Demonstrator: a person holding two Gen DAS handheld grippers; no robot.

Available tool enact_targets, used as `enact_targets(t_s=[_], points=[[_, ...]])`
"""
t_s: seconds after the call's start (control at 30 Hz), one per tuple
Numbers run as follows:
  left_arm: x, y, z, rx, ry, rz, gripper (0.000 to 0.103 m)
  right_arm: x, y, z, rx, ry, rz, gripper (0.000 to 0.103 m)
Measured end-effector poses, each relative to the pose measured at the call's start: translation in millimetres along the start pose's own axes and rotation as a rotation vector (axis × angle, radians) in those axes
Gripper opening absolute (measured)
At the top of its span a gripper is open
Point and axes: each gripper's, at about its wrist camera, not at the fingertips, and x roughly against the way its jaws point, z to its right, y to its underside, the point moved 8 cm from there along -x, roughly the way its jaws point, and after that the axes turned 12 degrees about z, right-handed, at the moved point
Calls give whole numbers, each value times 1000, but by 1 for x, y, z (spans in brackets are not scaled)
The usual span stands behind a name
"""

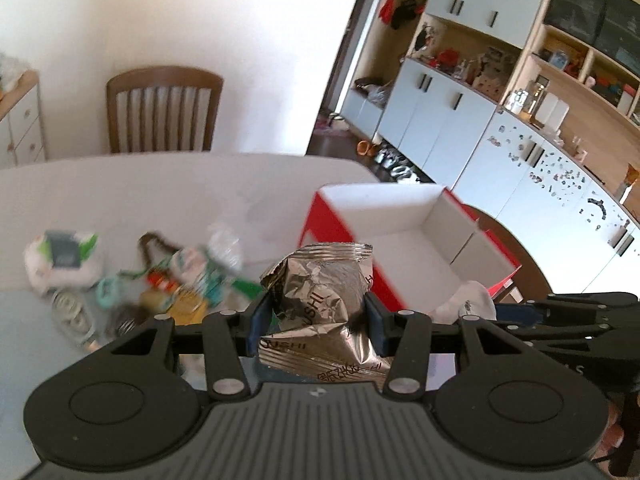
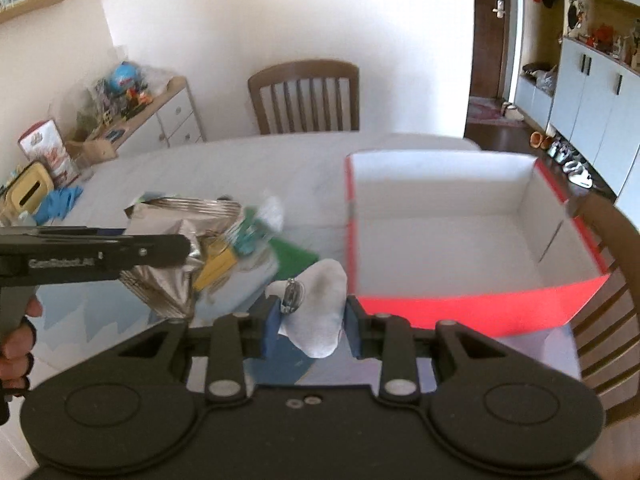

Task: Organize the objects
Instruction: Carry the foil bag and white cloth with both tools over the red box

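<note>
My left gripper [image 1: 318,312] is shut on a crumpled silver foil packet [image 1: 320,300], held up above the table. In the right wrist view that packet [image 2: 176,236] and the left gripper [image 2: 160,250] show at the left. My right gripper [image 2: 312,320] is shut on a white soft cloth item [image 2: 320,312] with a small metal piece on it. The same item [image 1: 468,300] shows beside the right gripper [image 1: 504,312] in the left wrist view. An open red box [image 2: 472,304] with a white inside stands just right of both grippers, and its inside looks bare.
A blurred pile of small packets and trinkets [image 1: 160,284] lies on the white table [image 1: 180,188] to the left. A wooden chair [image 2: 304,96] stands at the far side, another chair [image 2: 612,320] at the right. Blue gloves [image 2: 60,200] and a yellow box [image 2: 28,192] lie far left.
</note>
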Motion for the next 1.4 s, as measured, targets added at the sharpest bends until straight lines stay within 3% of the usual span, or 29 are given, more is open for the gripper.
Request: enact_targets(t_s=[0.33,0.77,1.4], points=[[-58,-30,70,-66,11,-23,49,-10,-27,81,4,29,30,32],[-157,-29,122,-123,-22,-130,49,-43,-19,163,-11,68,-27,32],[-264,14,125,-178,-90,-301,49,-111,20,189,23,7,-217,32]])
